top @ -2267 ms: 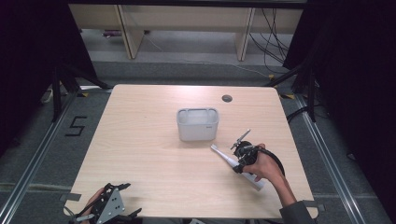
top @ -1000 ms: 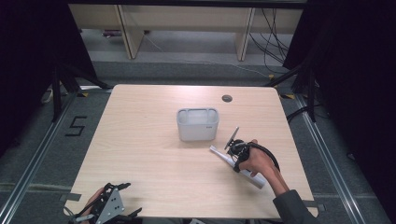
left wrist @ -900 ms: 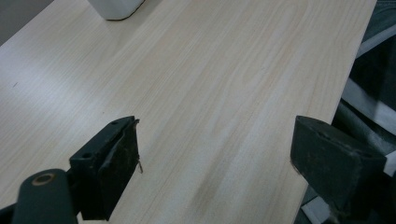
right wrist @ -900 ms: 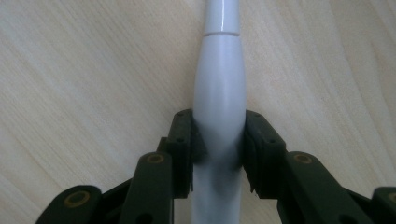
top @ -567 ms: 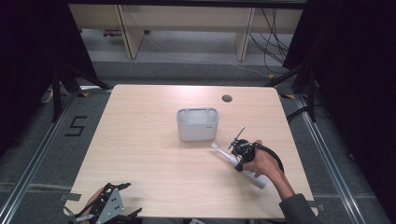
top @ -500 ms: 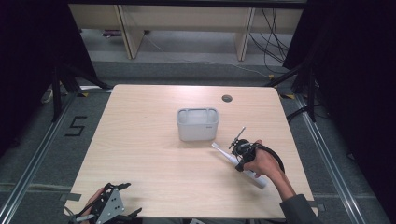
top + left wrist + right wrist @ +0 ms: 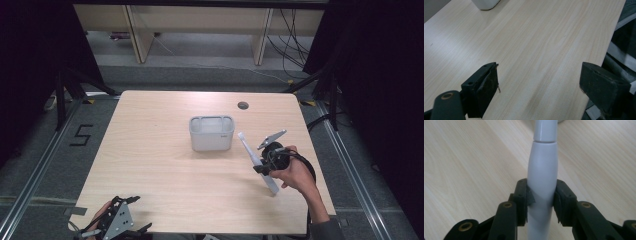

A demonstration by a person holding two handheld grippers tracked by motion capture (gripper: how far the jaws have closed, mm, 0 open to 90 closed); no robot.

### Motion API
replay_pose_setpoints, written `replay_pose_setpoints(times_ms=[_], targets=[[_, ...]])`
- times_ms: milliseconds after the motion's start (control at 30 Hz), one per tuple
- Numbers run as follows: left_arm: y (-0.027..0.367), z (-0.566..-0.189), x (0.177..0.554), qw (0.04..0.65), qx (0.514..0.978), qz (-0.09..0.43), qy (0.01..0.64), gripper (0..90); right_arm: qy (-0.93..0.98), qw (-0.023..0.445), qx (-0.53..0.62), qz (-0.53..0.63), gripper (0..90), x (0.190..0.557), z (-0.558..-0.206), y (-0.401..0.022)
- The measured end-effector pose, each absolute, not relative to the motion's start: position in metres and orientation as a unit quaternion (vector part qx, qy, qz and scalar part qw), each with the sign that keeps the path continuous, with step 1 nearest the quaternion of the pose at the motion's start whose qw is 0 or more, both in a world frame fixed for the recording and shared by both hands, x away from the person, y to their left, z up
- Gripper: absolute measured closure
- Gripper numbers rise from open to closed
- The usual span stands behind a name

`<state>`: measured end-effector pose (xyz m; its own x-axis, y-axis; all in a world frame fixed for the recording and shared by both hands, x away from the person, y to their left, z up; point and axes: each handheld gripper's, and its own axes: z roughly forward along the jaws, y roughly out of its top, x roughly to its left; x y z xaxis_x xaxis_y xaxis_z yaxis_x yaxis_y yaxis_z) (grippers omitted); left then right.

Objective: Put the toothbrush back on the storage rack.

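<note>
Right gripper [image 7: 263,161], lower right of the high view, is clamped on a white toothbrush [image 7: 543,173] lifted off the table [image 7: 165,170]. Carrying seems underway; next it likely needs lining up over the white bin [image 7: 212,133] at centre.

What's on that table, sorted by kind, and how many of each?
White box-shaped container: 1
White electric toothbrush, clamped in the right gripper with one end up off the table: 1
Total: 2
</note>
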<state>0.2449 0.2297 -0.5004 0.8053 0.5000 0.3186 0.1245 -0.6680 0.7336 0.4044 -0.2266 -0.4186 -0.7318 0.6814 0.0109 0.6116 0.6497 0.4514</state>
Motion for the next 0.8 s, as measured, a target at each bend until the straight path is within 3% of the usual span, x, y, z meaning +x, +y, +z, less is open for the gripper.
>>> replay_pose_setpoints(times_ms=[200, 567, 800], targets=[[0.229, -0.501, 0.245, 0.373, 0.874, 0.254, 0.181, 14.9, 0.889, 0.099, 0.352, 0.274, 66.8, 0.404, -0.412, -0.227], [0.230, -0.500, 0.245, 0.365, 0.878, 0.256, 0.177, 14.9, 0.831, 0.176, 0.339, 0.405, 66.8, 0.414, -0.395, -0.227], [0.230, -0.500, 0.245, 0.362, 0.878, 0.260, 0.176, 15.0, 0.808, 0.183, 0.347, 0.439, 66.8, 0.418, -0.391, -0.221]])
